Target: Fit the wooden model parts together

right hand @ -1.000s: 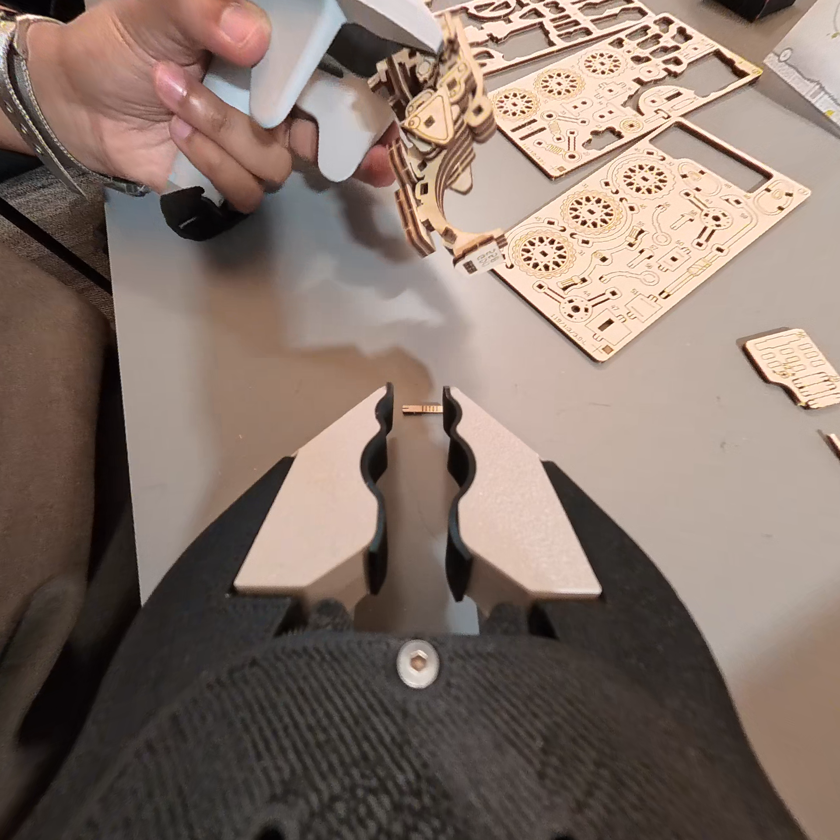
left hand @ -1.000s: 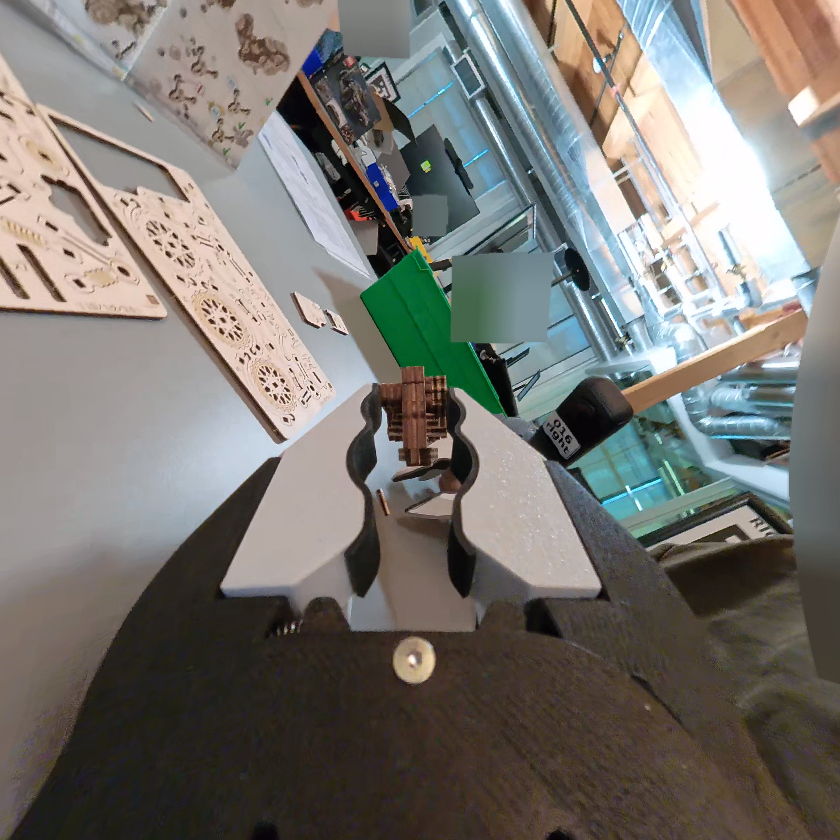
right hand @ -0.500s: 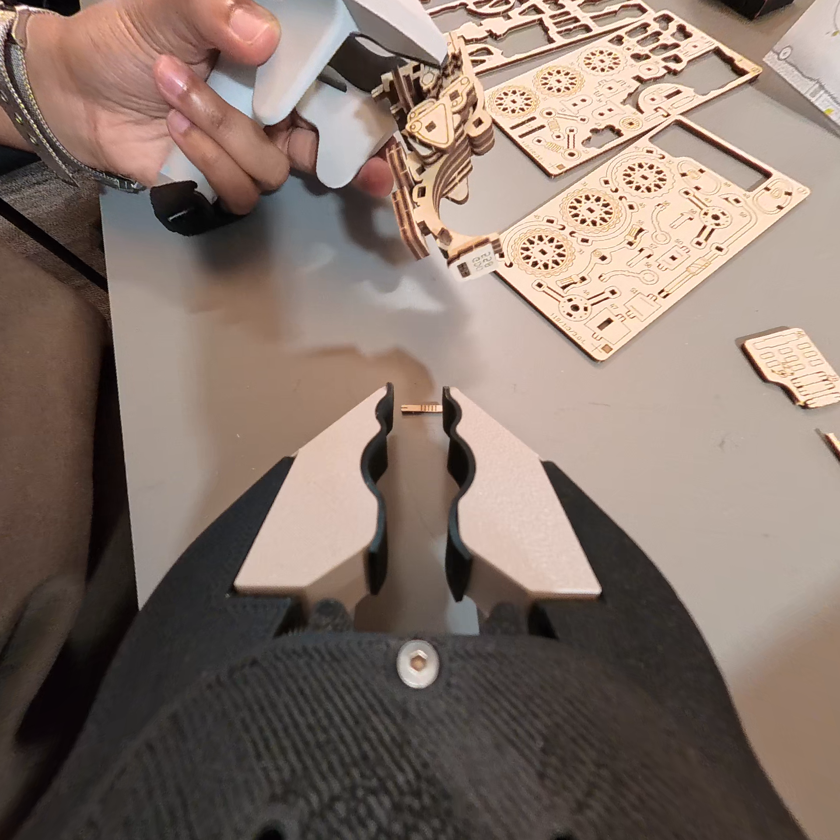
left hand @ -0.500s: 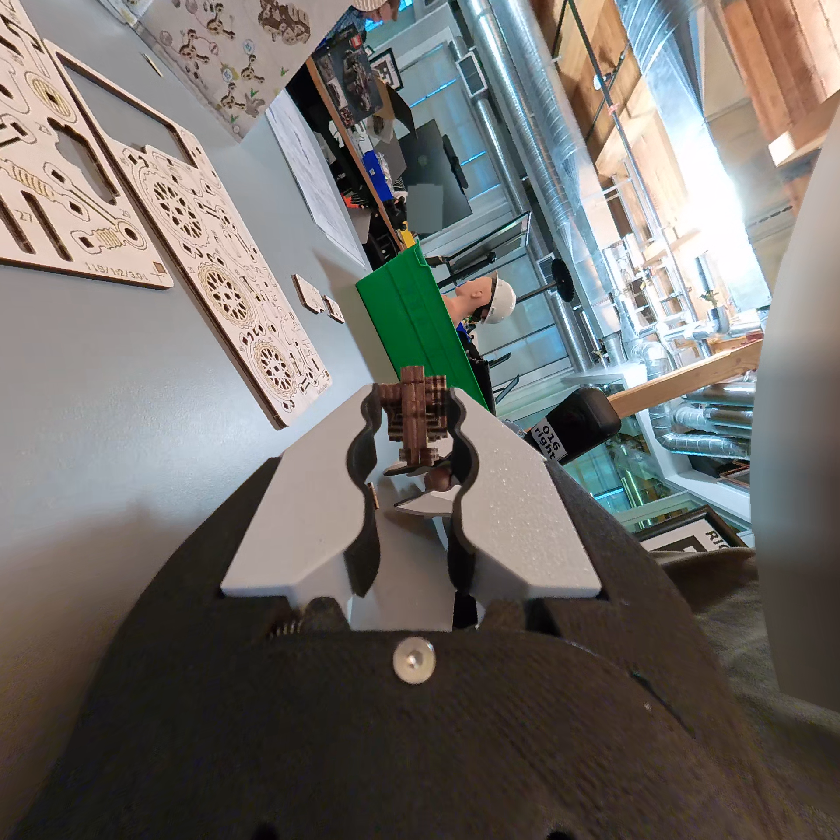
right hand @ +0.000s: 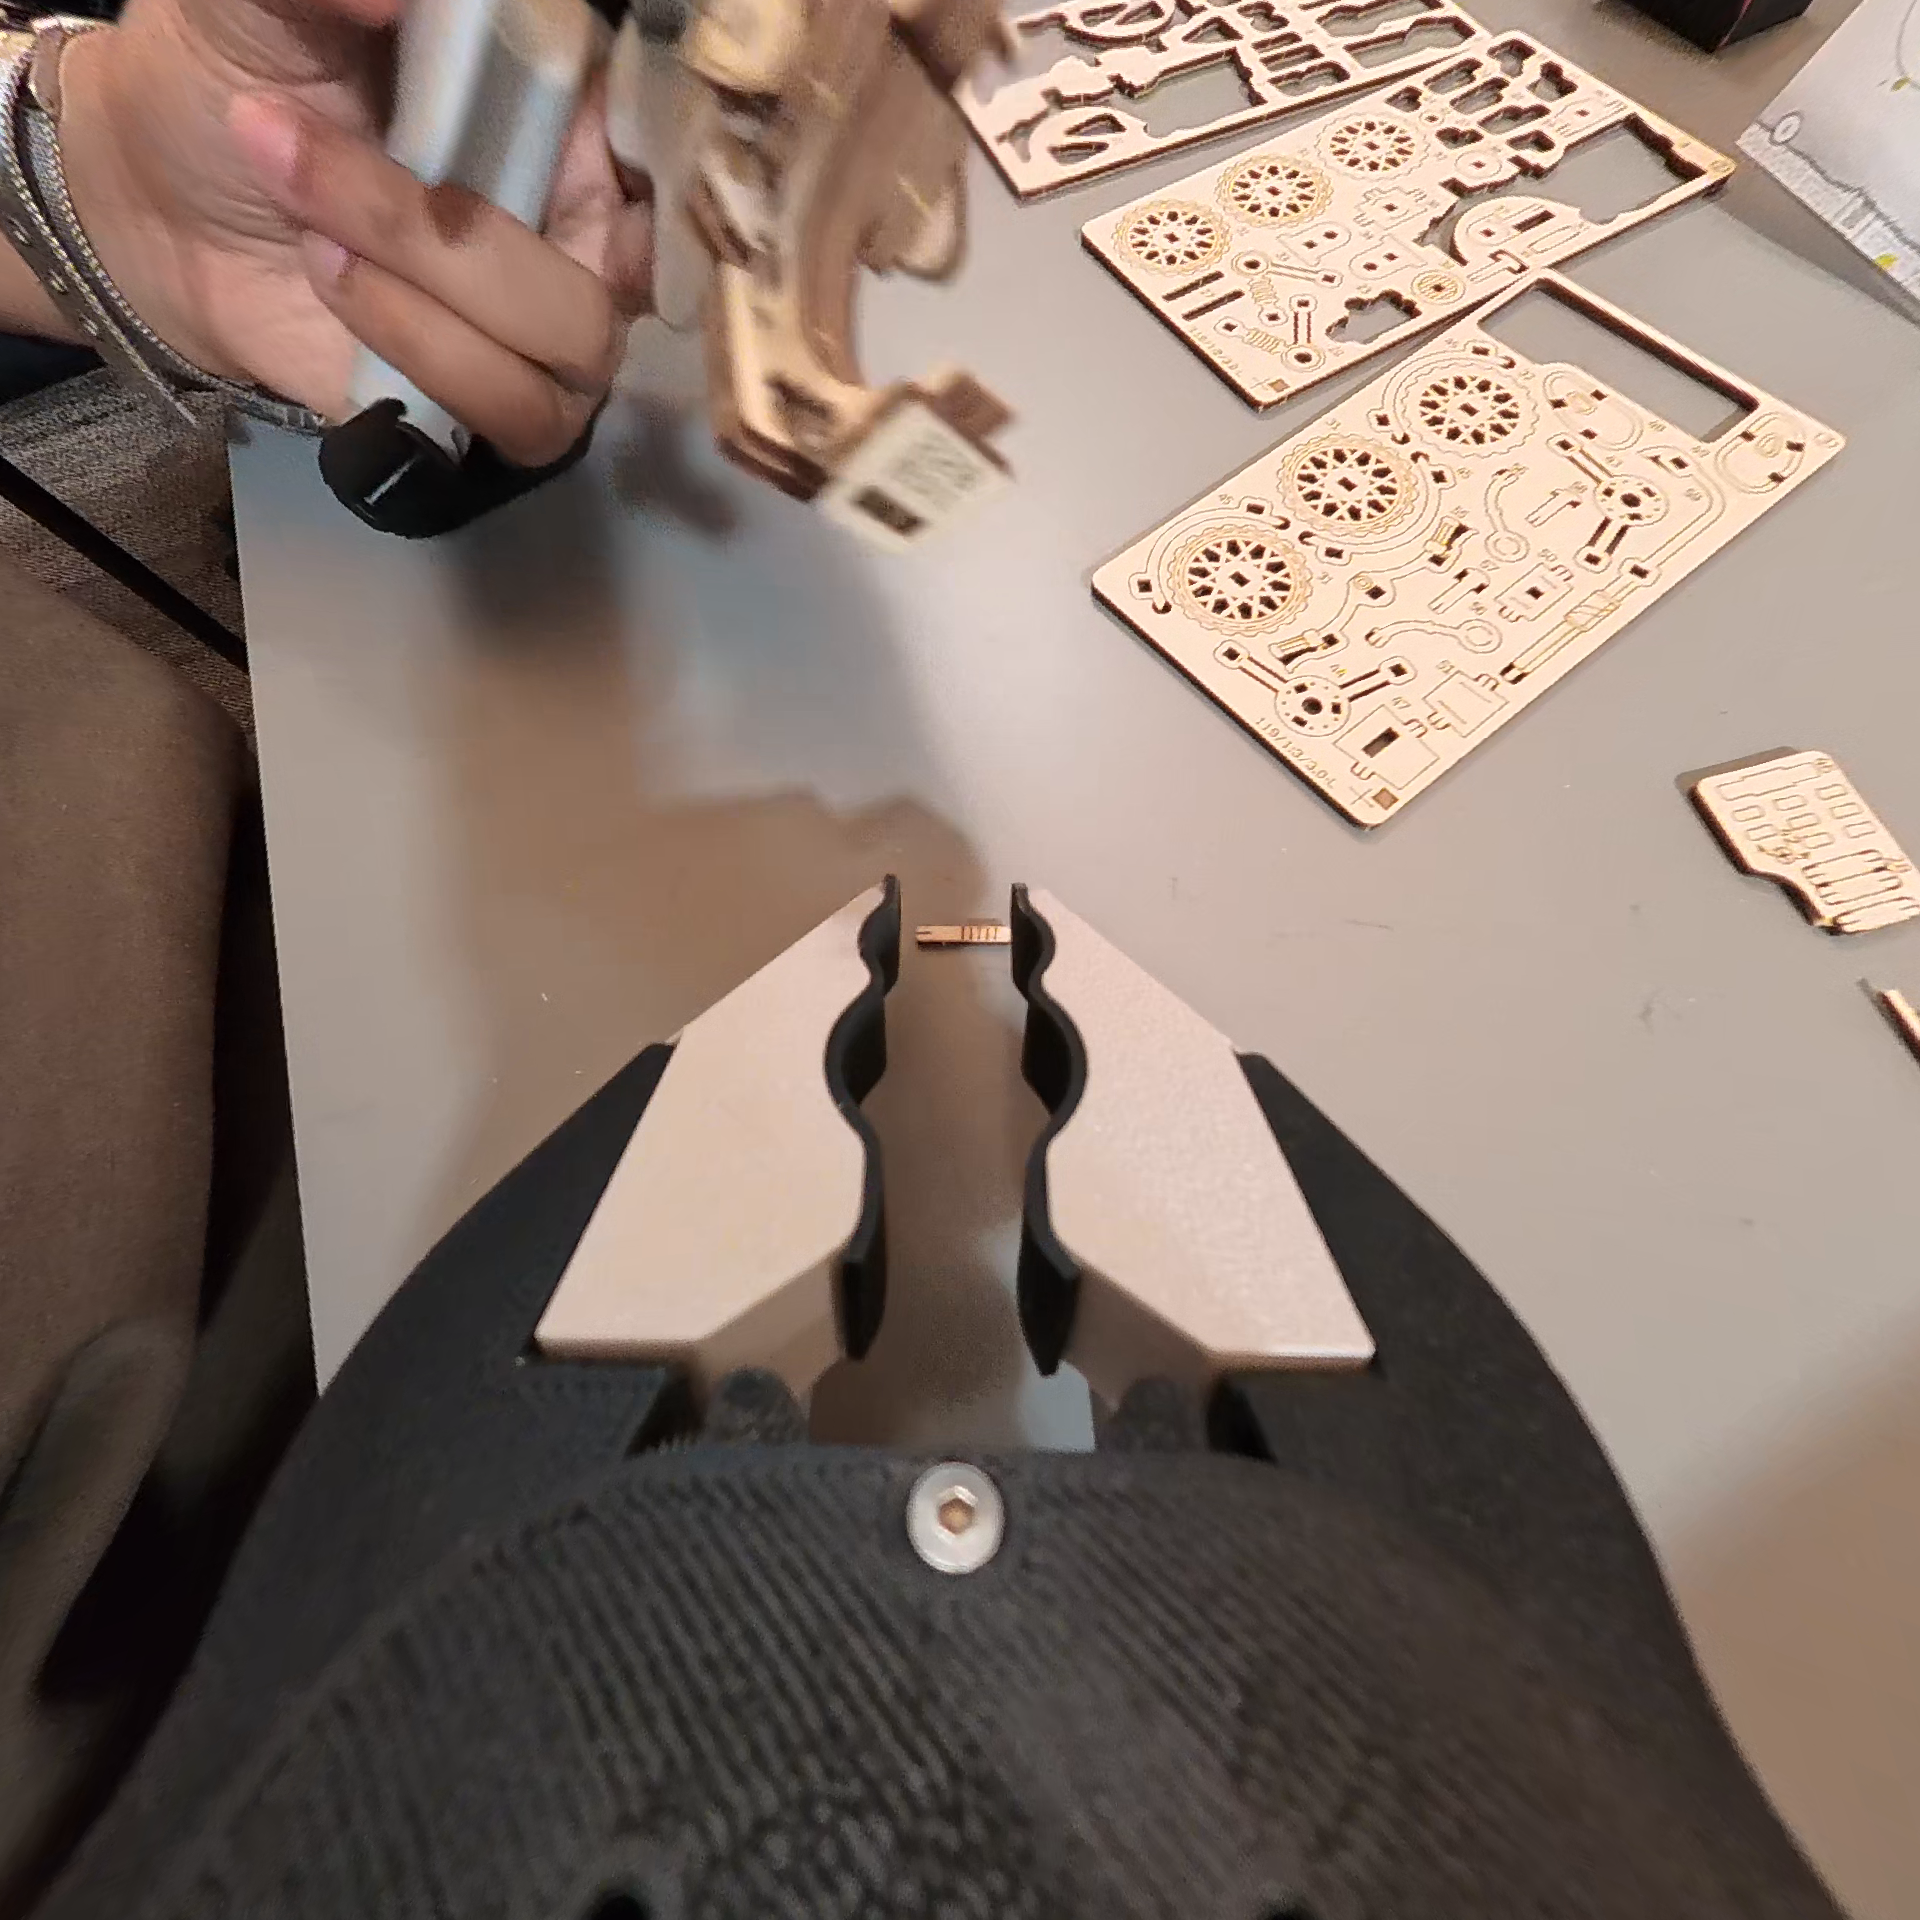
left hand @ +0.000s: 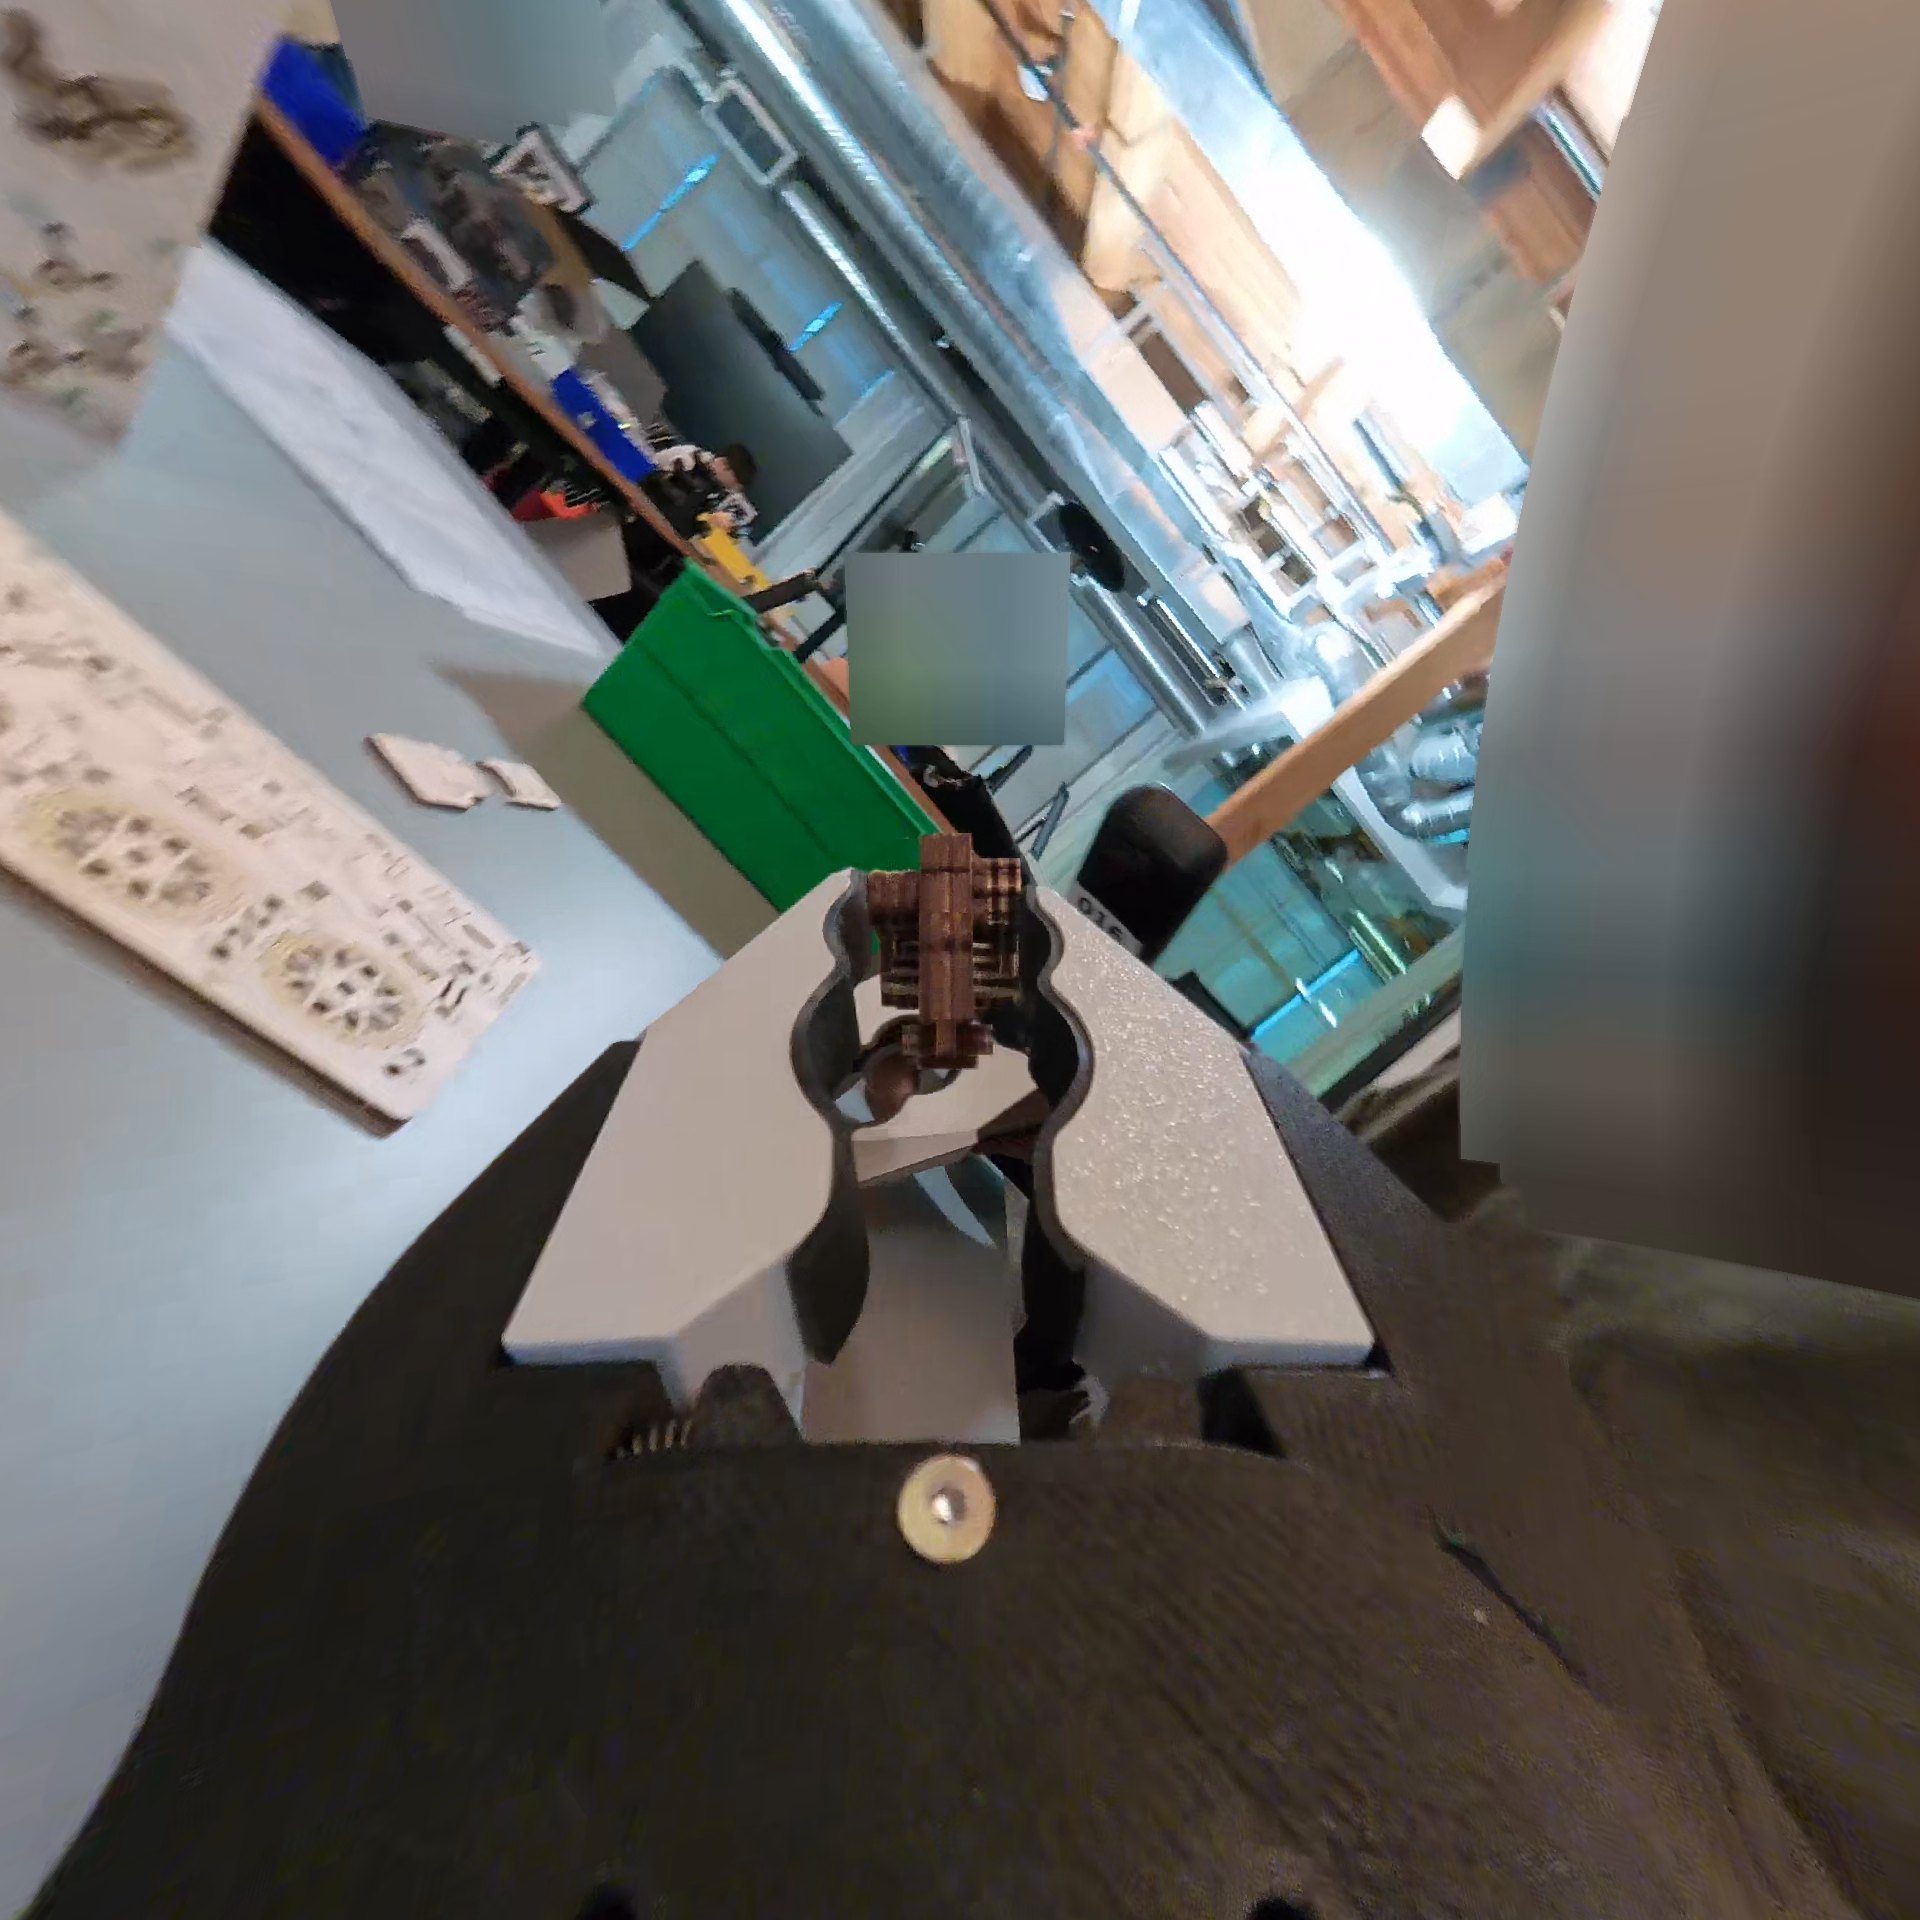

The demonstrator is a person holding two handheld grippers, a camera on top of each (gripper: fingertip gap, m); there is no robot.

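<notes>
My left gripper is shut on the partly built wooden model, which fills the gap between its fingertips. In the right wrist view a hand holds that gripper at the upper left, and the model hangs from it above the grey table, blurred by motion. My right gripper is open and low over the table. A small wooden pin lies flat on the table between its fingertips, its right end at the right finger.
Laser-cut wooden part sheets lie to the right of the model, with a small loose piece nearer the right edge. A paper sheet is at the far right. A green bin stands at the table's far end. The table edge runs along the left. Some 12 centimeters of space lies between my two pairs of fingers.
The left gripper has swung the model down and toward the right gripper, and it now looks larger and blurred. The right gripper and the pin have not moved.
</notes>
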